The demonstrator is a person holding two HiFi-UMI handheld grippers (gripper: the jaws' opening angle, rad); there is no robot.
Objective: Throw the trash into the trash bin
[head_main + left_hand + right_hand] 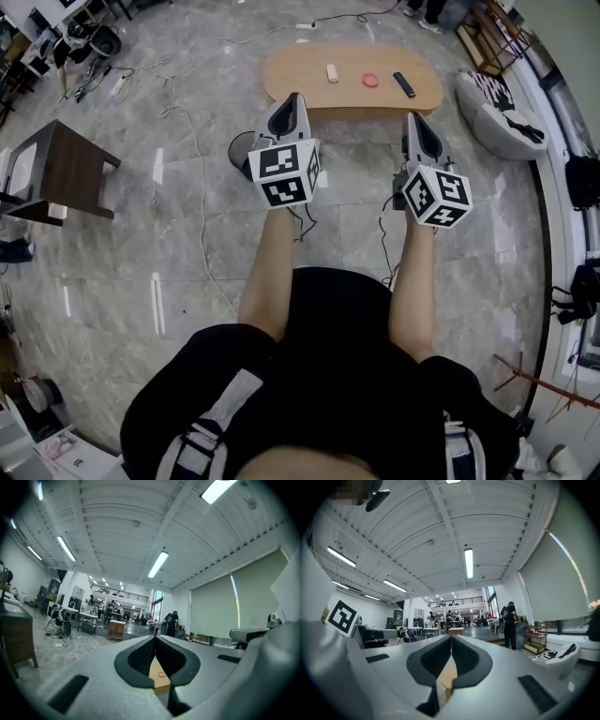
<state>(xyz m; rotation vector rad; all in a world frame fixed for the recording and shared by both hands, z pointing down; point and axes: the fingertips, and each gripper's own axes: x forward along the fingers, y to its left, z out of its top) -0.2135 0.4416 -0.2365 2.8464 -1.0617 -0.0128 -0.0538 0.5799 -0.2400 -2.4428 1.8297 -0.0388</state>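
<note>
your left gripper [294, 97] and right gripper [413, 116]: jaws pressed together, empty, facing oval wooden table [300, 82] with pink round disc [371, 80].

Cream block [332, 72], pink disc [371, 80], black bar [404, 84] — flat, in row on oval wooden table [300, 92].

Floor [187, 244]: grey marbled tile, glossy. Loose cables [103, 80] trail across it at far left.
Low oval wooden bench [291, 84] straight ahead.
Dark wooden side table [70, 164] to the left. White cushion seat with black pattern [497, 117] on the right, near the window side.
Ceiling [117, 522]: white, ribbed, with long strip lights [158, 564] switched on.
Pale roller blinds [213, 613] drawn over tall windows, daylight showing along one edge.
Far end: mezzanine with railing [117, 591], desks [89, 618] below it.
Open wooden shelf [534, 639] stands near the right wall.
</note>
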